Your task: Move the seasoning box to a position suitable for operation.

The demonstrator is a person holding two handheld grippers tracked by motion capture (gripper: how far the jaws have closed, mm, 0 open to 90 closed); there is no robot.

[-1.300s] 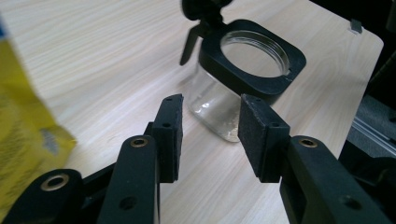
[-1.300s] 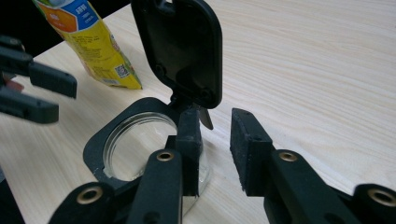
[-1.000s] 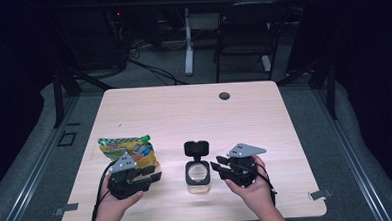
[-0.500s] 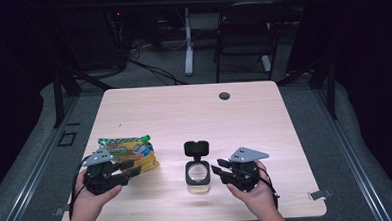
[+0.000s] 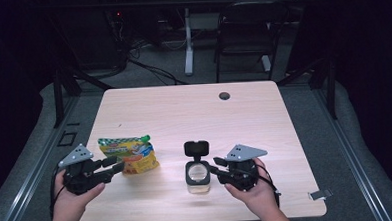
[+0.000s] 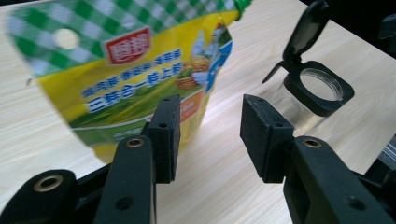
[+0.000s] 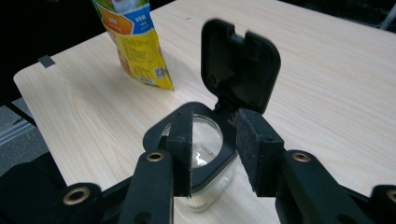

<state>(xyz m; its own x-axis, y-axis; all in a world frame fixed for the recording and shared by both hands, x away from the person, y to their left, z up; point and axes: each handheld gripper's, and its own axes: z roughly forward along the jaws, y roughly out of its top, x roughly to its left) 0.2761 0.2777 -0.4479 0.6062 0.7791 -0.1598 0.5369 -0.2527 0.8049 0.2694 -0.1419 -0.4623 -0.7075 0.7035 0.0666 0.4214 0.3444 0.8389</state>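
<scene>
Two grippers open | left gripper point(image 5: 117, 165) beside pouch point(image 5: 131, 154); right gripper point(image 5: 215, 167) over jar point(image 5: 198, 174)

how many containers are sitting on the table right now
2. A yellow-and-green spouted pouch lies flat on the left part of the table, just ahead of the left gripper. A clear jar with its black flip lid open stands beside the right gripper.
</scene>
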